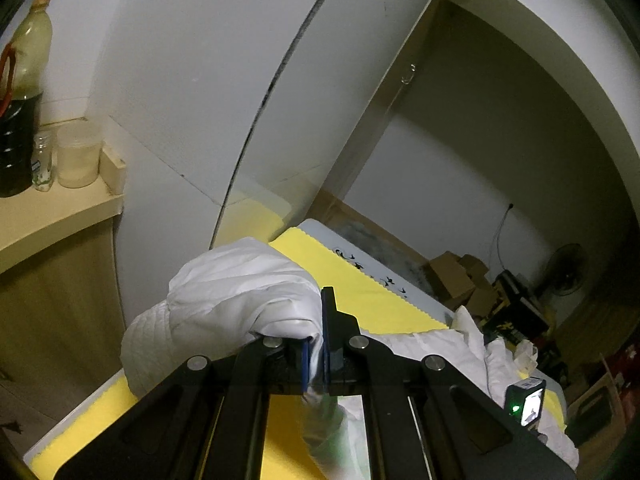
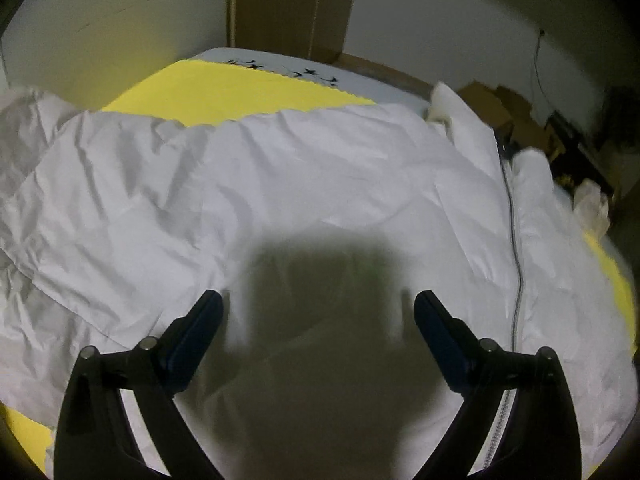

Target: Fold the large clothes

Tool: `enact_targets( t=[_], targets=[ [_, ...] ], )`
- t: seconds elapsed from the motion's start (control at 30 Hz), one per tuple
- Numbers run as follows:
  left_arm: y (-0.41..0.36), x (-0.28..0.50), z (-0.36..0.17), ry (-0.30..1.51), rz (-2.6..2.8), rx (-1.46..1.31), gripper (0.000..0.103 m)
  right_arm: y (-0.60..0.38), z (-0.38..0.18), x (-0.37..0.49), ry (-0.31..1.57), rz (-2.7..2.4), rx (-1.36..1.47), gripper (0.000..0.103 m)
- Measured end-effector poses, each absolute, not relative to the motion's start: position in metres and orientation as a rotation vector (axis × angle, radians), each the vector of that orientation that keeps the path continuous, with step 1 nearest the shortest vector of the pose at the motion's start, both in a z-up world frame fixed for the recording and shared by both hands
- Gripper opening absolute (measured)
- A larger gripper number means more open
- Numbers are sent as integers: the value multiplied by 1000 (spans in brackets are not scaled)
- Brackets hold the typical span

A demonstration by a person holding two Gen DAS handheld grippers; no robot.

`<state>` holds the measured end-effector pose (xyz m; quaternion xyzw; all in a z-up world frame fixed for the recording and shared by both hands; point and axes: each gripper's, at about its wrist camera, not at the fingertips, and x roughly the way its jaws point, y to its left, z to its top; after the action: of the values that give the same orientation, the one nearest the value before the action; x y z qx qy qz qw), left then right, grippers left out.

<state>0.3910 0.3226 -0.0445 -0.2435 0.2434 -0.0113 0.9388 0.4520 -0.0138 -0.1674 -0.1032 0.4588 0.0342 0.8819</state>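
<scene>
White, crinkly fabric covered most of the yellow mat (image 2: 240, 84) on the table: a large padded jacket (image 2: 280, 168) lay spread flat, its zipper (image 2: 514, 240) running down the right side of the right wrist view. The left gripper (image 1: 318, 344) had its jaws pinched tight on a bunched fold of that jacket, which looked like a sleeve or side panel, and held the bundle raised above the mat, with more cloth trailing down under the tool. The right gripper (image 2: 316, 300) hung over the middle of the garment with its jaws spread wide and nothing between them, its shadow falling on the cloth just ahead.

To my eye the step was to carry the lifted part across the body of the jacket. Doing it well would mean keeping the pinch firm on that slippery shell, lifting enough that the trailing cloth cleared the table, and laying it parallel to the zipper. The free tool looked best used pressing down where the crease should form, so the puffy filling would not drag the whole jacket sideways.
</scene>
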Motion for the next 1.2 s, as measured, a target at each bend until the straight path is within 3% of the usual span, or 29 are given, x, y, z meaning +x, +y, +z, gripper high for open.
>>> enact_targets(
  t=[0.4,0.5,0.67,0.83,1.03,1.2],
  targets=[
    [316,391,-34,487,-41,-486,3,-23,-183,466,1070,51,-150,93],
    [297,391,-19,469,-73,-457,3,-20,-199,473,1079,23,-184,103],
    [225,395,19,439,-164,-341,3,-38,-188,475,1114,78,-110,102],
    [121,398,35,459,-273,-195,3,-119,-140,438,1003,31,27,103],
    [-30,414,-24,639,-471,-62,3,-247,-98,366,908,-77,175,103],
    [-117,416,-123,863,-564,66,3,-322,-91,307,873,-182,201,103]
  ],
)
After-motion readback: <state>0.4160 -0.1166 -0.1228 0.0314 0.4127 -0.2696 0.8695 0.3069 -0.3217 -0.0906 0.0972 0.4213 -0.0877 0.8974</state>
